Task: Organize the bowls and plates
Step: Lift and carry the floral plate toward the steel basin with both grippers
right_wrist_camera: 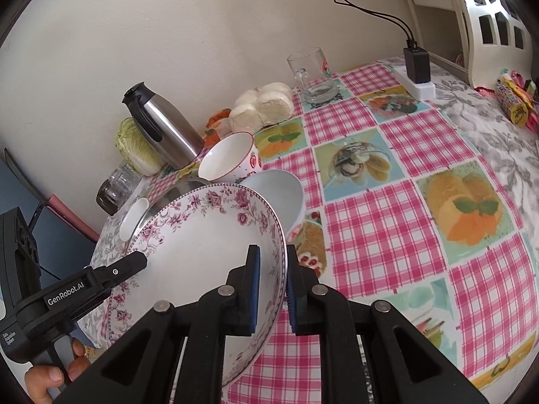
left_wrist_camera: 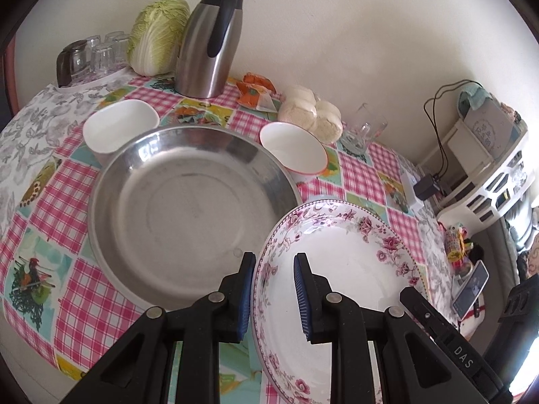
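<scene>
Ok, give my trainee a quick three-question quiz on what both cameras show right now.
1. True or false: both grippers grip the floral plate.
2. What large item sits beside that plate? A) steel basin B) cutting board C) frying pan
3. Fill in: the steel carafe stands next to a napa ____.

Key: 1 true: left gripper and right gripper clamp opposite rims. 2 A, the steel basin. 3 cabbage.

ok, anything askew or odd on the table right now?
Only the floral plate: it is tilted, clamped at opposite rims by the left tool and right tool. Nothing looks spilled or broken.
</scene>
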